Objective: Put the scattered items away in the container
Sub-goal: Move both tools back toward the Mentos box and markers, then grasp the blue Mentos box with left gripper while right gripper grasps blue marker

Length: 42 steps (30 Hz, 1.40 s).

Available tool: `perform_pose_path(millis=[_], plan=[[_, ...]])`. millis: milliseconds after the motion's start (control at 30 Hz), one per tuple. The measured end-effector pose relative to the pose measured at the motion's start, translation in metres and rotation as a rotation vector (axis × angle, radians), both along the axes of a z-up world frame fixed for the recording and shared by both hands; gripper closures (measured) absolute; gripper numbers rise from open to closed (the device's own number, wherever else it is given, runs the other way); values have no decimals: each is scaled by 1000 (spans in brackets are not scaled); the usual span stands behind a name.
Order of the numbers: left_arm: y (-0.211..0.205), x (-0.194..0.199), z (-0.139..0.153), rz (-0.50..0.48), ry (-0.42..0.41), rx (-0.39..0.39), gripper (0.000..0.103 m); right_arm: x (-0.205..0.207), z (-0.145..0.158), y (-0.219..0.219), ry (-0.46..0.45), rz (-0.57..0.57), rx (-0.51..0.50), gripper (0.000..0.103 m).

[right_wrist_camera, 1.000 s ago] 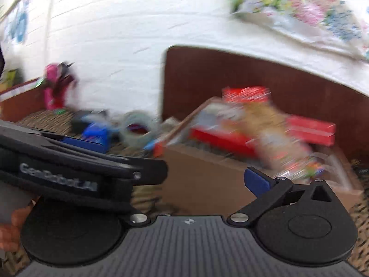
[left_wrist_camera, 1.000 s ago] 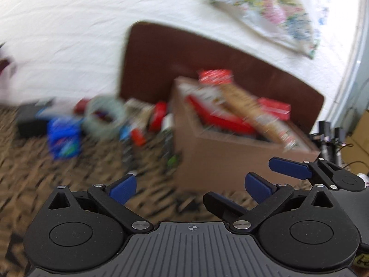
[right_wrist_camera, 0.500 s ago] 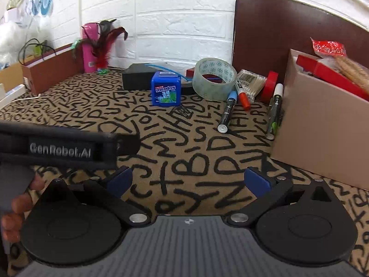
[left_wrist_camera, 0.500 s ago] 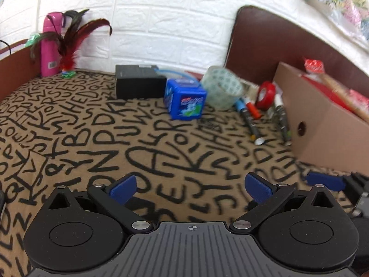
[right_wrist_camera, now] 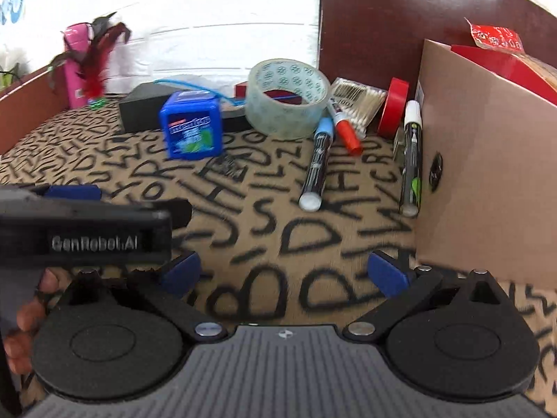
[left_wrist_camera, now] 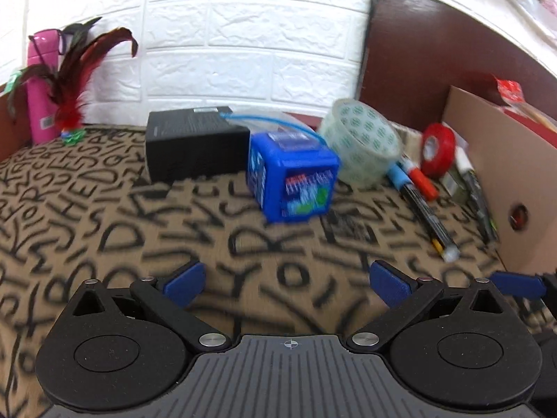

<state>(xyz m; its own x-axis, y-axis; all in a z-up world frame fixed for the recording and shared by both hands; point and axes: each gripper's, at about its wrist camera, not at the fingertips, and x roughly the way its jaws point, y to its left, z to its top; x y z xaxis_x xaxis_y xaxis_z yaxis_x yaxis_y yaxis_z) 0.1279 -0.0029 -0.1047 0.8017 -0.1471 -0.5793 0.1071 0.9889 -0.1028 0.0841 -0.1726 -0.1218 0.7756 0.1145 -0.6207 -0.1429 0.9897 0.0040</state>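
- Both the left tongs (left_wrist_camera: 289, 280) and the right tongs (right_wrist_camera: 283, 271) hang spread apart and empty over the tan letter-printed surface (right_wrist_camera: 264, 244).
- Ahead lie a blue-capped black marker (right_wrist_camera: 317, 170) and a white-capped black marker (right_wrist_camera: 411, 163), the latter just beside the brown cardboard box (right_wrist_camera: 487, 174).
- Farther back stand a blue plastic mint box (left_wrist_camera: 292, 177), a clear roll of tape (right_wrist_camera: 287, 99) and a red tape roll (right_wrist_camera: 393, 108).

We count three marker pens: one with a blue cap (right_wrist_camera: 318, 163), one with a red cap (right_wrist_camera: 344, 129), one with a white cap (right_wrist_camera: 412, 160). We see two tape rolls, clear (right_wrist_camera: 287, 99) and red (right_wrist_camera: 393, 106), one blue box (right_wrist_camera: 191, 129), one black box (left_wrist_camera: 195, 146), one pack of cotton swabs (right_wrist_camera: 358, 102) and one cardboard box (right_wrist_camera: 487, 160).
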Motion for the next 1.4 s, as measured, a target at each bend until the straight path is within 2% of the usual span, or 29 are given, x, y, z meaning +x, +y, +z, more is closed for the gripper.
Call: perform_pose_path(millis=[100,233,400,467,533,567,600,767,833,867,900,933,967,1000,1033,1200,1400], plan=[[0,22,0,14,-7,-23,0,17,-2,1,-10,-11,-5,0],[-2,43,1,12,-21,-92,0,29,-4,2,-23,-30,-16,0],[-13,67,-1,39,0,-28,0,27,-2,4,-40,-35,-32,3],[-12,72,-1,73,5,-2,6,22,-1,12,-69,-18,-76,11],[-8,74,-1,104,1,13,23,19,-1,22,-91,-6,-130,12],[-6,74,-1,113,-4,13,29,20,-1,24,-94,-3,-136,12],[-3,73,-1,121,-7,14,39,22,0,23,-90,-4,-126,12],[9,74,-2,104,-10,-26,39,40,1,13,-54,-38,-8,17],[8,75,-2,94,-11,-25,28,47,-1,15,-57,-51,-5,18],[8,75,-2,90,-10,-29,29,49,-1,15,-60,-56,-4,20],[9,75,-1,88,-10,-30,35,50,-1,15,-64,-59,-2,22],[9,74,-1,87,-10,-20,41,49,-1,14,-72,-62,2,33],[9,72,-1,78,-10,-8,42,47,-1,13,-83,-67,1,52],[9,68,0,67,-11,3,44,45,0,13,-92,-76,-2,63],[9,64,0,56,-12,13,44,42,-1,12,-95,-87,-6,79],[11,22,2,13,-15,55,44,14,1,8,-74,-78,4,84],[9,-60,2,-65,-16,95,44,-55,1,4,-47,-28,37,86]])
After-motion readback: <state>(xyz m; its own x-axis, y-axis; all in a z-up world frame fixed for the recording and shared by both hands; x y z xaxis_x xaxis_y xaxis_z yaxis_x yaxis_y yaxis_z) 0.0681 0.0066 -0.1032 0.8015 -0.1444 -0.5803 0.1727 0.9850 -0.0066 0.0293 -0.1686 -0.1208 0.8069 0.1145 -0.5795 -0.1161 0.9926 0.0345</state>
